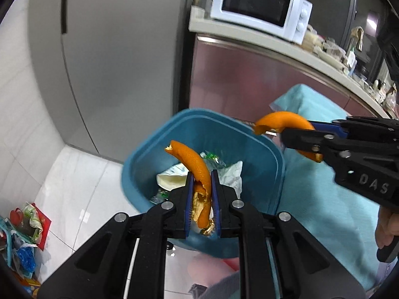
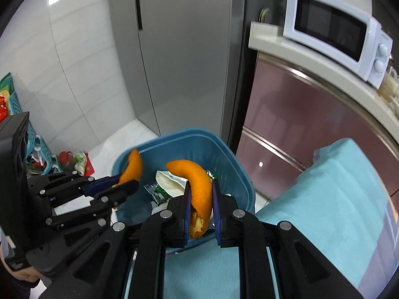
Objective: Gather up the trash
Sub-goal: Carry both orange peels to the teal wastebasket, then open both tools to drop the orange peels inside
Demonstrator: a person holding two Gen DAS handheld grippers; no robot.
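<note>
A blue trash bin stands on the floor and holds paper and wrappers. My left gripper is shut on a strip of orange peel and holds it above the bin's opening; this gripper also shows in the right wrist view with its peel. My right gripper is shut on another curved orange peel over the bin's near edge; it appears in the left wrist view with its peel by the bin's right rim.
A table with a teal cloth stands right of the bin. A grey fridge is behind, beside a counter with a white microwave. Bags and clutter lie on the floor at left.
</note>
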